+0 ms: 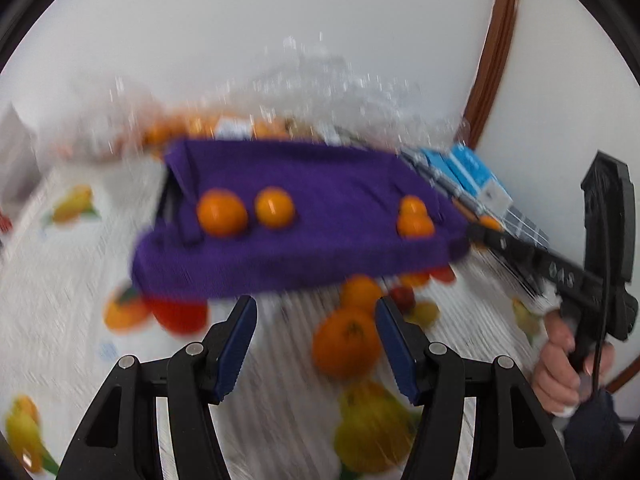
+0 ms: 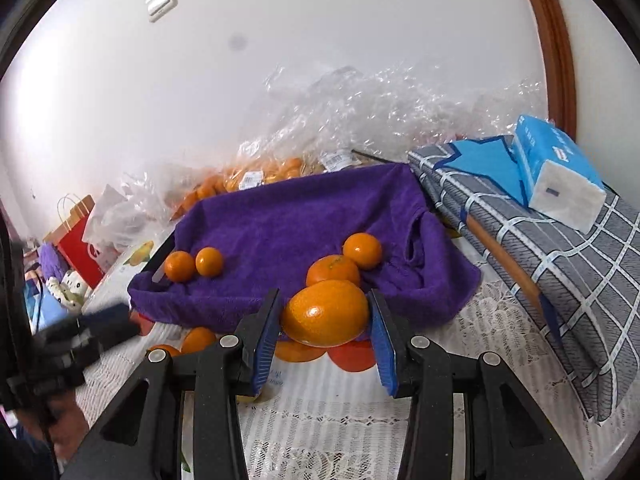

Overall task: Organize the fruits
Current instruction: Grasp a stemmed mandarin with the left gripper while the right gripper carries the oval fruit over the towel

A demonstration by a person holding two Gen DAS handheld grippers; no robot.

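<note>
Purple towel (image 2: 304,216) drapes a tray on the lace-covered table (image 2: 460,344), four small oranges (image 2: 180,266) resting on it. At its near edge, the right gripper (image 2: 324,340) clamps a large orange (image 2: 325,312); the left gripper (image 1: 316,344) hangs released, empty.

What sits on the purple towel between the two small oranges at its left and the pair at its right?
Nothing: in the right wrist view the purple towel lies bare between the left pair and the right pair. The right gripper holds another orange in front.
</note>
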